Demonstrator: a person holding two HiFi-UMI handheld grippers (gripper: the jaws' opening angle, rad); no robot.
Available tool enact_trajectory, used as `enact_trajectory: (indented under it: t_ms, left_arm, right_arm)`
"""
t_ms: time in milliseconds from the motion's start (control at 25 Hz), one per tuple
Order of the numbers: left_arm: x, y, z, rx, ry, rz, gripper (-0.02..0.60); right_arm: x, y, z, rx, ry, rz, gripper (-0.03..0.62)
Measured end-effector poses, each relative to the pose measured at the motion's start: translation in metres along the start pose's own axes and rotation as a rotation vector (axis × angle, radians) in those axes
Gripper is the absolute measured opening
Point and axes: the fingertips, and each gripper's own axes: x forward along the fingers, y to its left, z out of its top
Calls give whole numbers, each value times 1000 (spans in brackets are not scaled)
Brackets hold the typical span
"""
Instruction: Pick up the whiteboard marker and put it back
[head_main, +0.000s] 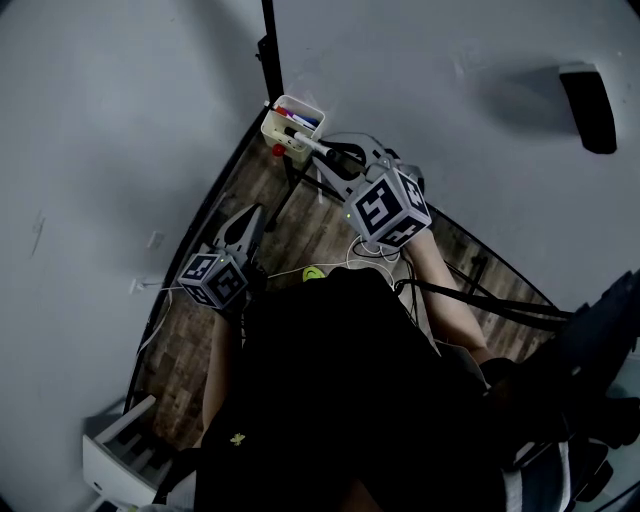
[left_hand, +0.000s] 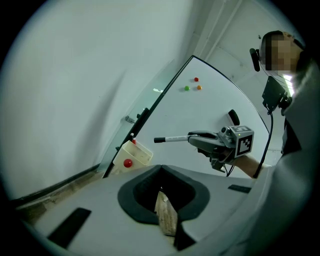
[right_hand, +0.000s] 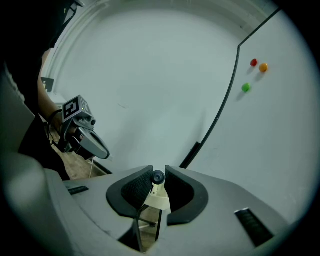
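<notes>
As we look down in the head view, right gripper (head_main: 330, 150): pinching the whiteboard marker (head_main: 304, 139), capped end near the tray (head_main: 300, 102) at the whiteboard's (head_main: 430, 80) lower corner.
Left gripper (head_main: 252, 218): jaws pressed together, empty.
Left gripper view, marker (left_hand: 175, 138): level, near the tray (left_hand: 135, 152), not touching.
Right gripper view, marker (right_hand: 158, 177): end-on between the pads (right_hand: 137, 187).

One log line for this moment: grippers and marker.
right gripper: shut on marker | left gripper: shut, empty | marker: outside tray
</notes>
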Motion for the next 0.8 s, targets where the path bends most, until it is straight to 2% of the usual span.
enact_trajectory:
  t_ms: [360, 800]
  left_arm:
    - [-8, -7, -5, -6, 1, -12, 32]
    - [-21, -3, -15, -47, 8, 32, 32]
  right_arm:
    - [3, 1, -7, -2, 22, 1, 80]
    - [16, -7, -19, 13, 29, 0, 80]
